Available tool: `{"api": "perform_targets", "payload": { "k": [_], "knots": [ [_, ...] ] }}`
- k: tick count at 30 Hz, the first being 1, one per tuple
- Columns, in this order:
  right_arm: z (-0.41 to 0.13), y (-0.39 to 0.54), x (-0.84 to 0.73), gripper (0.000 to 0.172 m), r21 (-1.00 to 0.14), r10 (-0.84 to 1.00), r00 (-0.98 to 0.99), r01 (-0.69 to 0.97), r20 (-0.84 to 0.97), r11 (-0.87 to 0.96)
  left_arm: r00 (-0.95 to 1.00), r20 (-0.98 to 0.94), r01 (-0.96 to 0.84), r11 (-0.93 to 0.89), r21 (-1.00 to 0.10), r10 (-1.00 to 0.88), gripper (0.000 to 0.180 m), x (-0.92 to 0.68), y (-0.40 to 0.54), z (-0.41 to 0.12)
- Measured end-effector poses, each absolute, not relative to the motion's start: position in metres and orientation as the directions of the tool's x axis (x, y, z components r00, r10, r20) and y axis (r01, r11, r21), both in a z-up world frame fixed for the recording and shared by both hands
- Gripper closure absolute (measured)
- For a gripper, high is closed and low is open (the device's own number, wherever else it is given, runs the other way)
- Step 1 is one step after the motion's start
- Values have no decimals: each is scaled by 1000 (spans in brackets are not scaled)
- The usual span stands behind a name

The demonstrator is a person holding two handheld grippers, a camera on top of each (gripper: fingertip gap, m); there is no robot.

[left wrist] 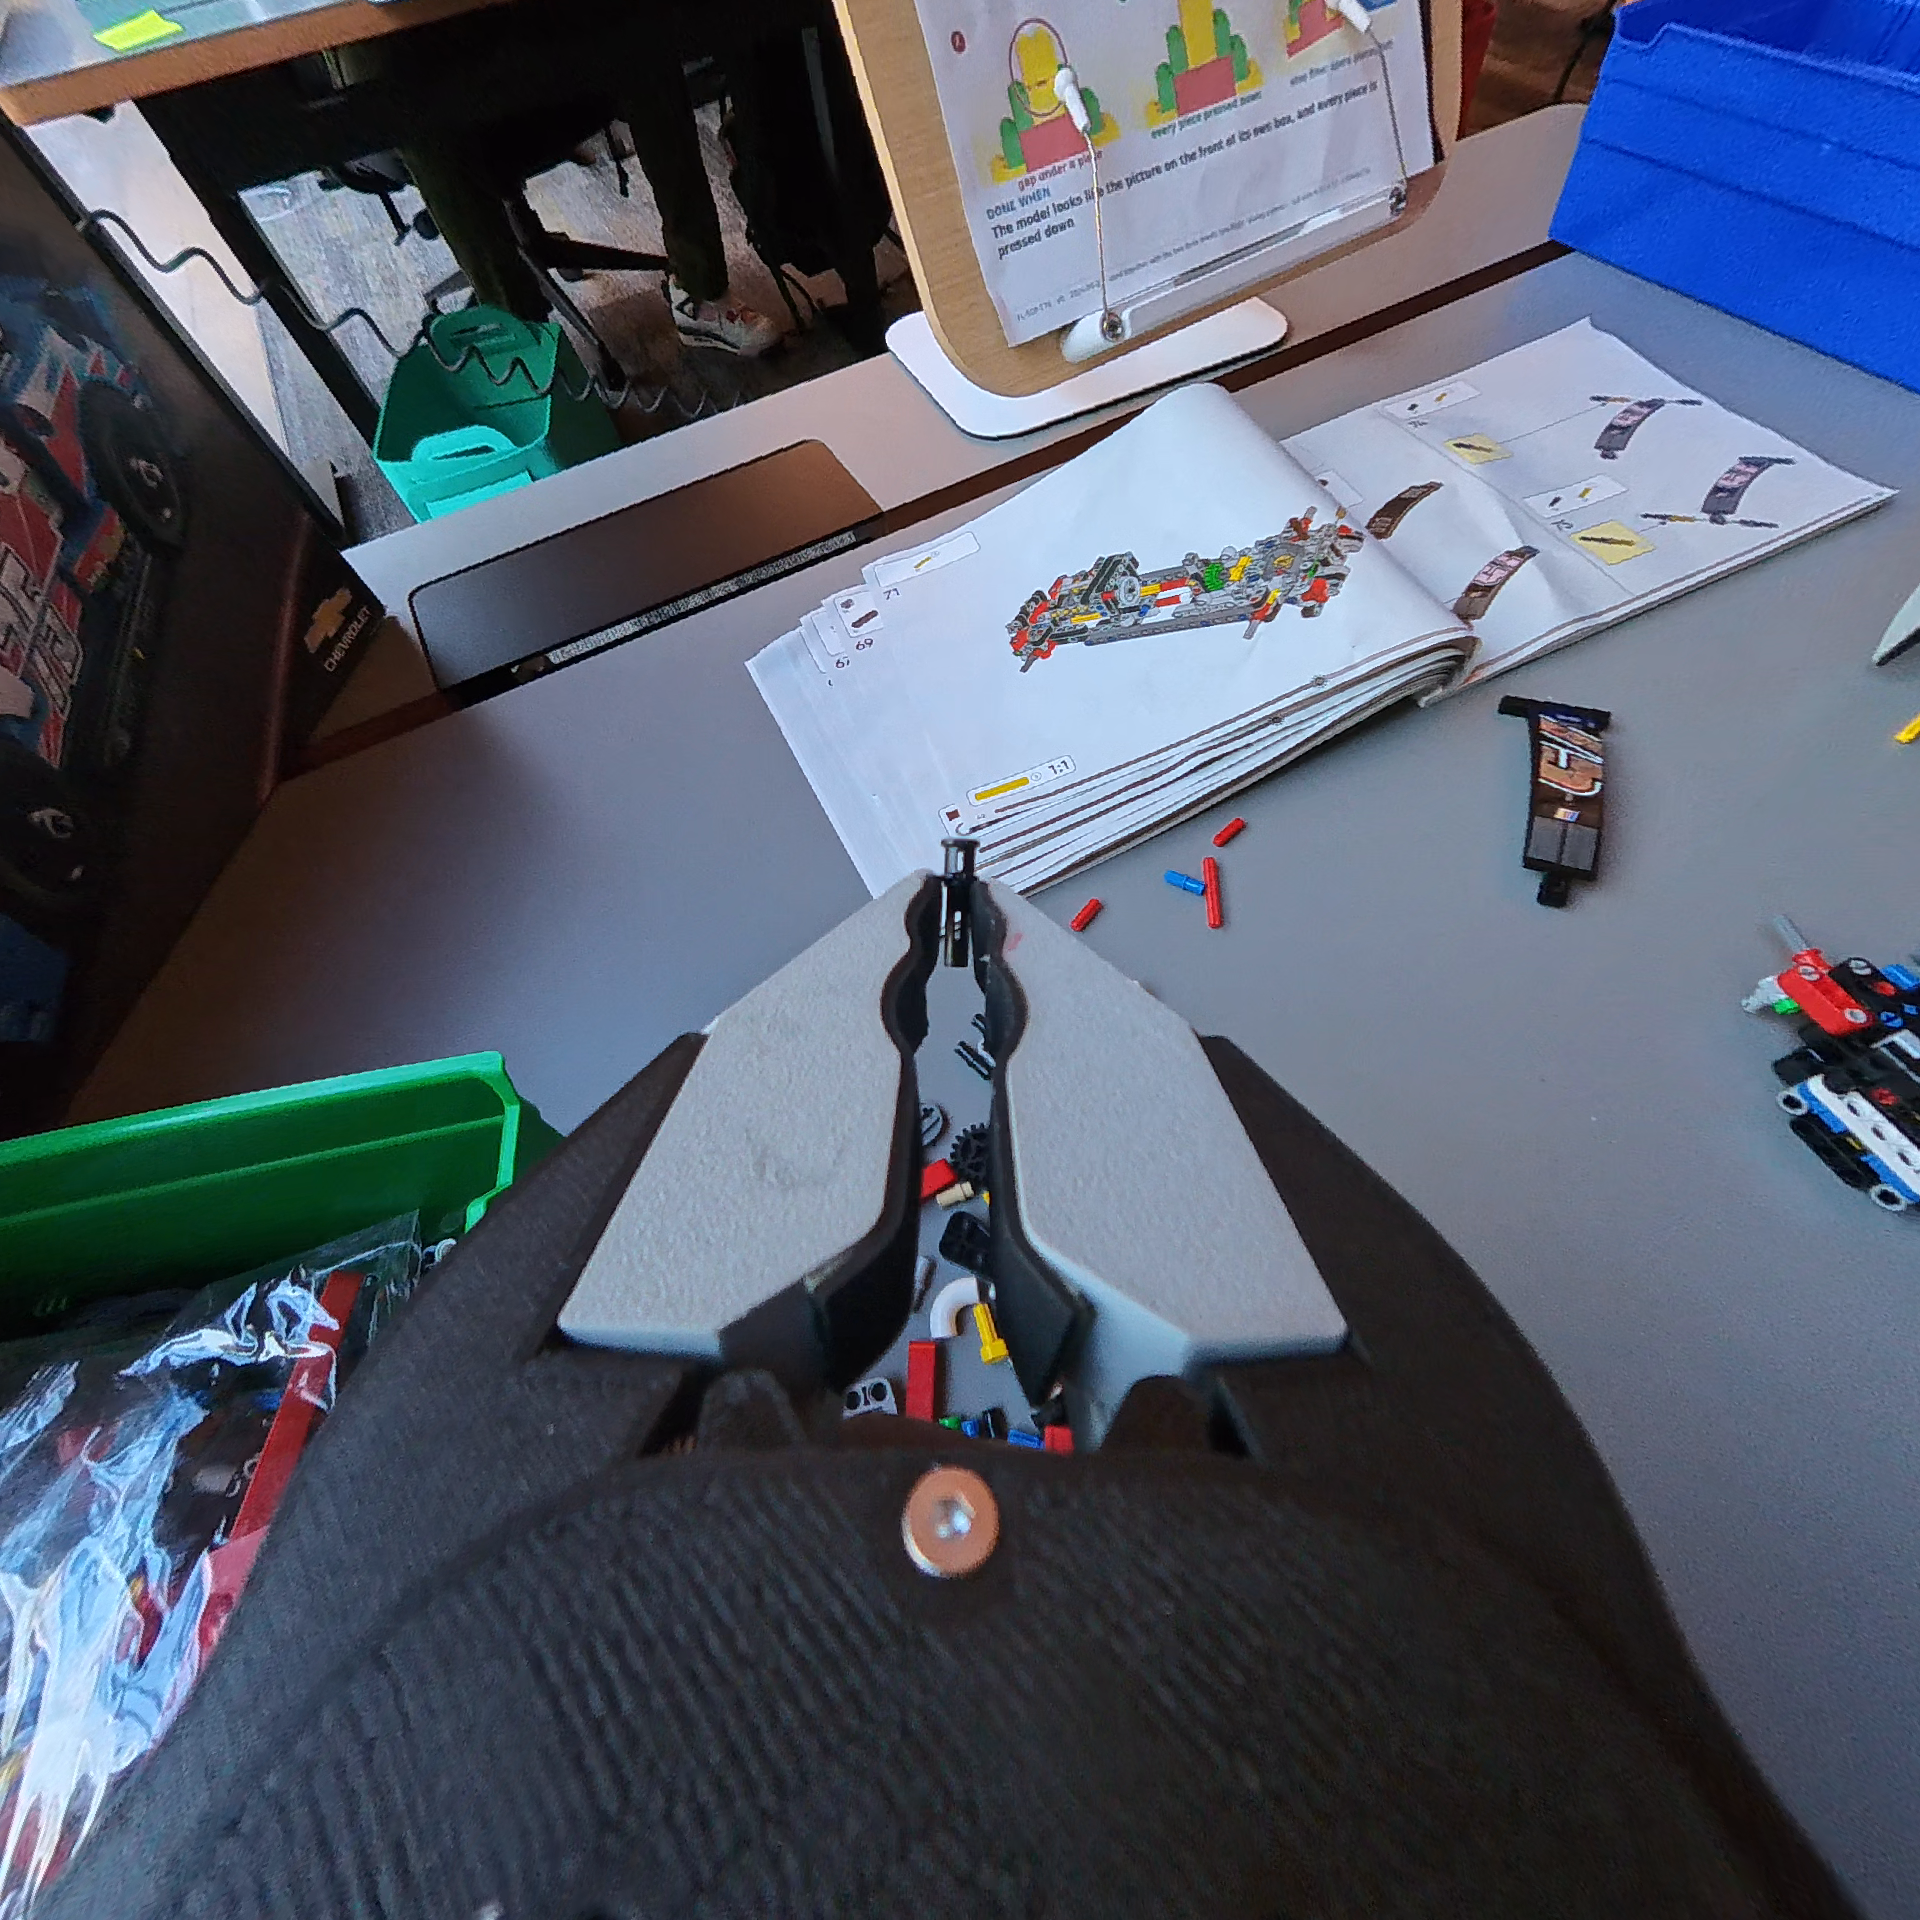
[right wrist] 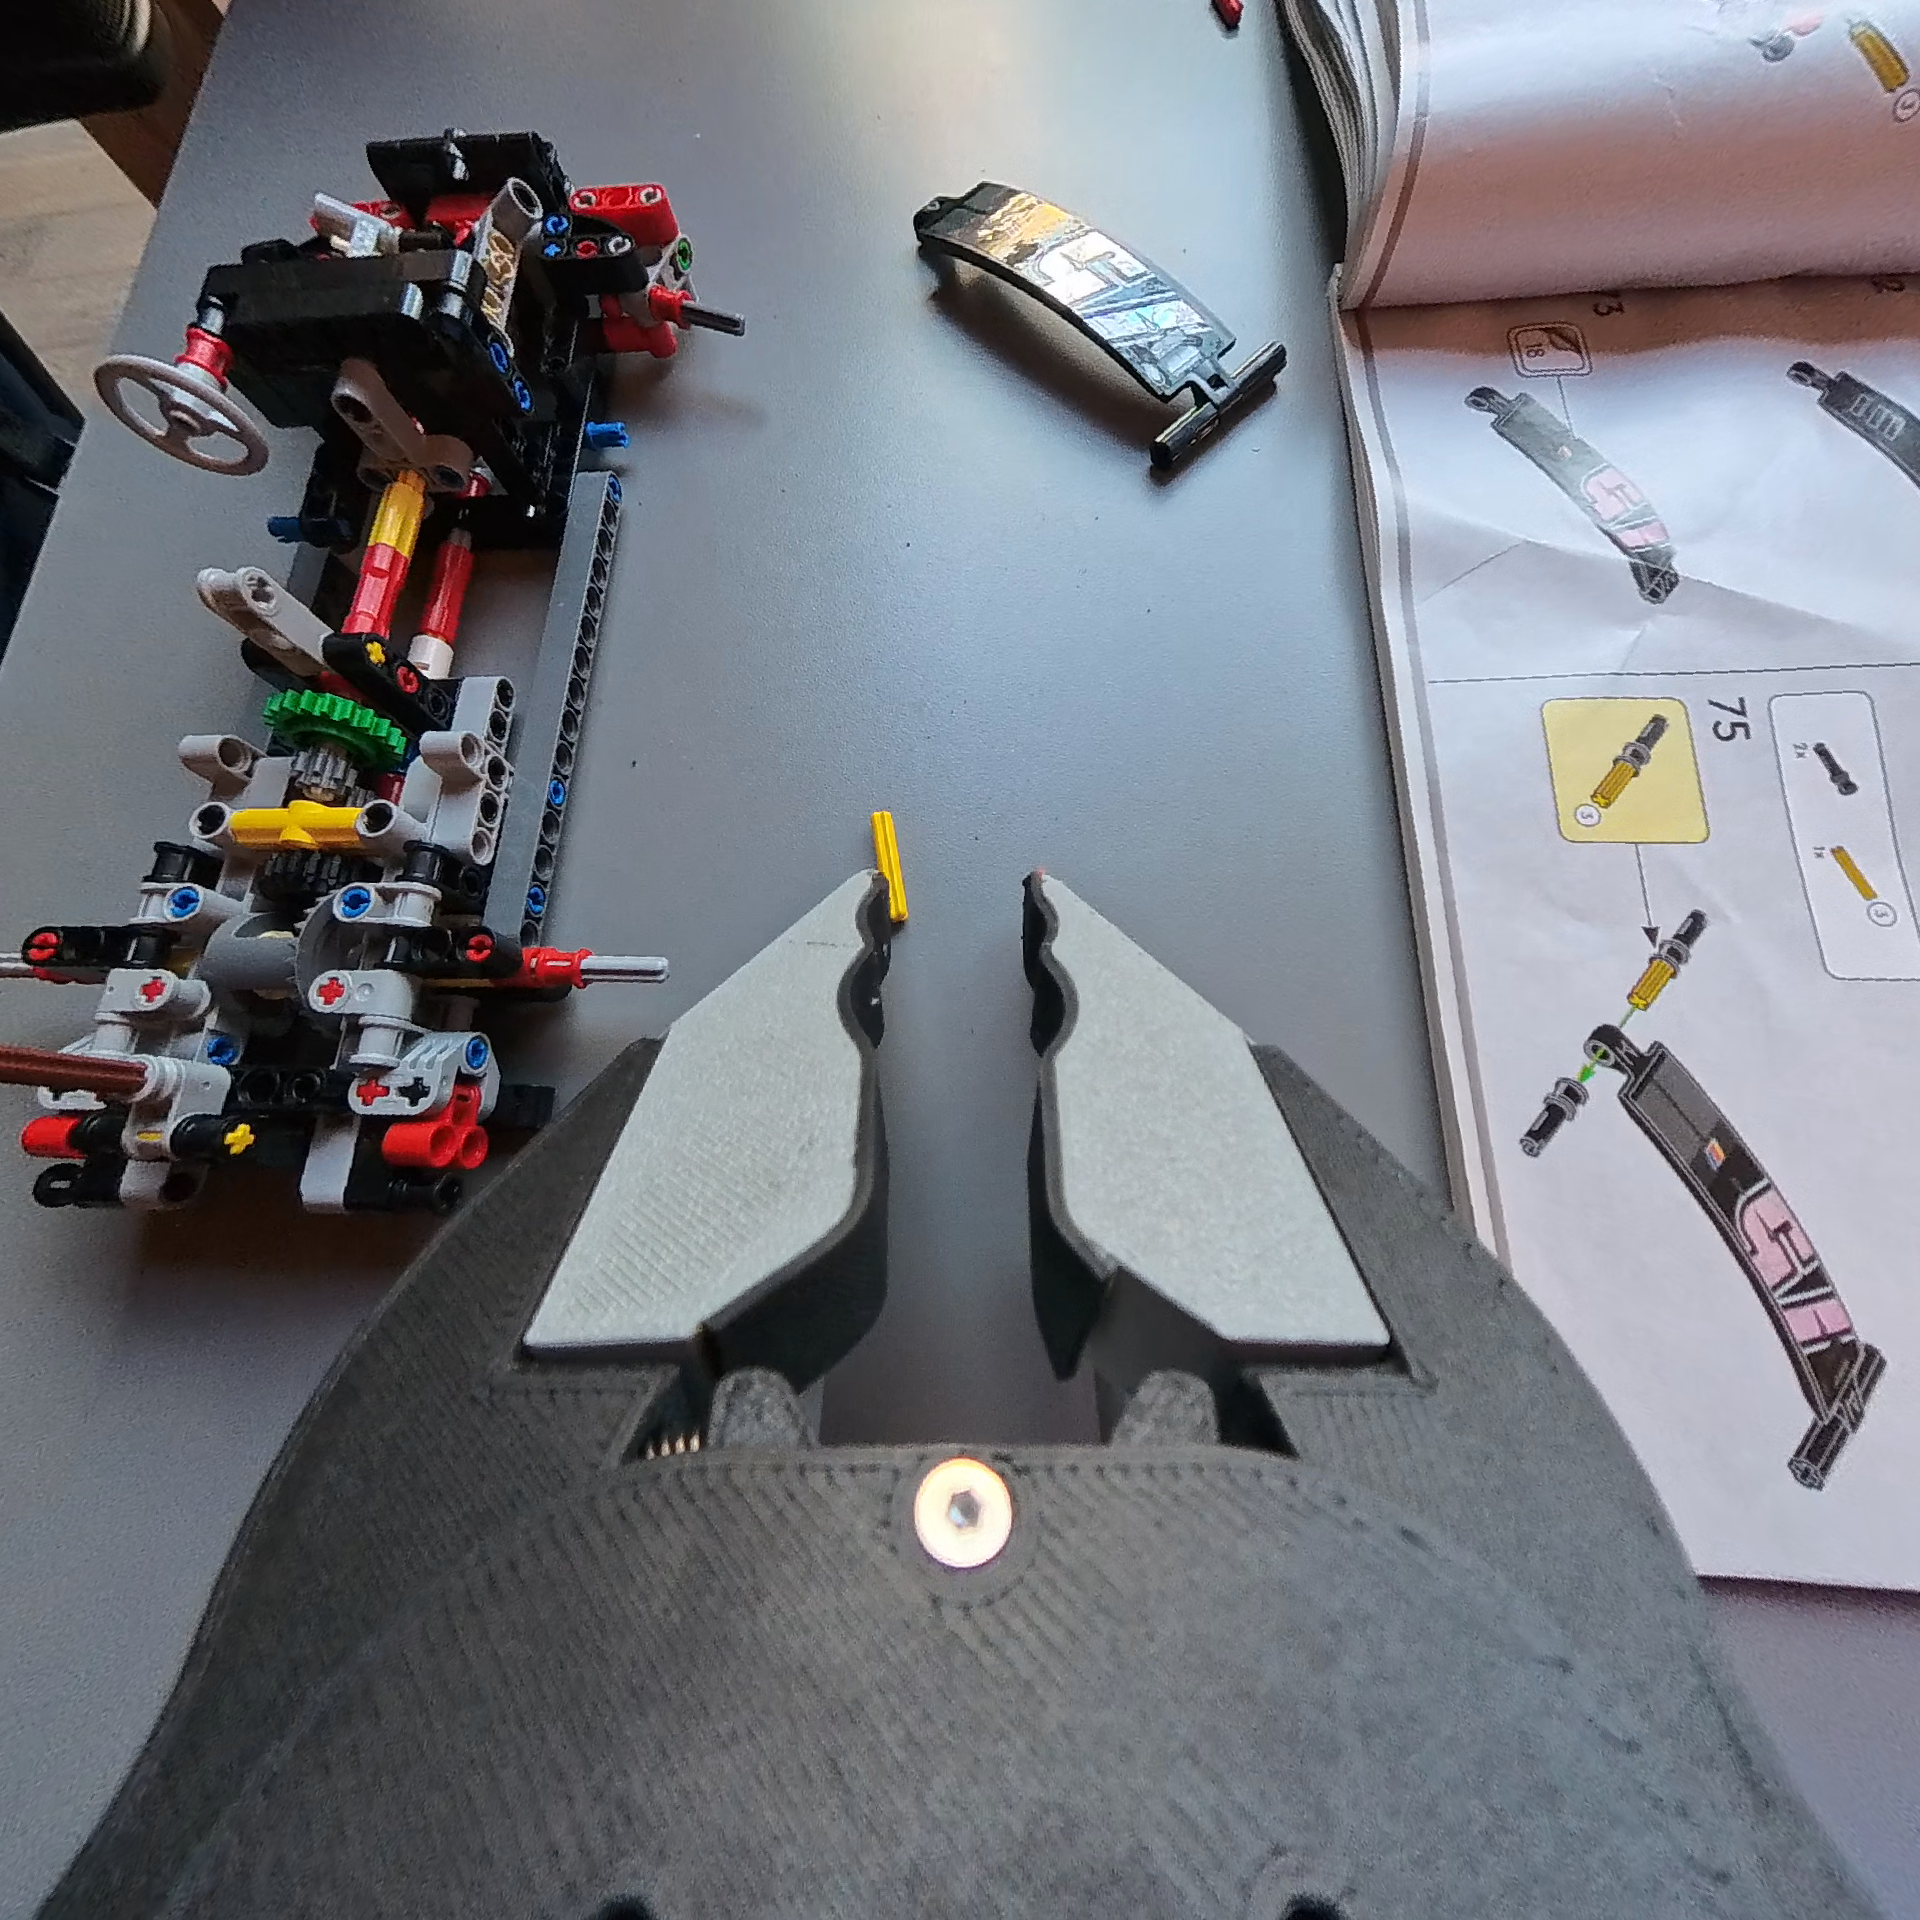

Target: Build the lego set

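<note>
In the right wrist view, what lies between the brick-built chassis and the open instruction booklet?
The right gripper, a small yellow rod at its left fingertip, and farther off a curved black panel; otherwise bare grey table.

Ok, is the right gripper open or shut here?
Open. The right gripper shows bare grey table between its fingertips; a small yellow axle lies by the left fingertip, unclamped.
</note>
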State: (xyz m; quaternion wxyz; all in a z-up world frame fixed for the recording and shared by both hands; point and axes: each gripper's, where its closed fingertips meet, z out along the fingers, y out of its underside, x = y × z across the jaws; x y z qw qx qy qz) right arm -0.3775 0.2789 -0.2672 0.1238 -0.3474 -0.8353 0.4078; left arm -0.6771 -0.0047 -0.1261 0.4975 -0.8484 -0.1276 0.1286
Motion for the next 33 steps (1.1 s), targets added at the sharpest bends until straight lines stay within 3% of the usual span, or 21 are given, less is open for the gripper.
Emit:
{"api": "perform_targets", "payload": {
  "k": [33],
  "knots": [
    [-271,278,-374,148,-750,670,-737,494,-92,440,932,-118,69,-487,-871,342,177,-673,-7,-121]
  ]
}}
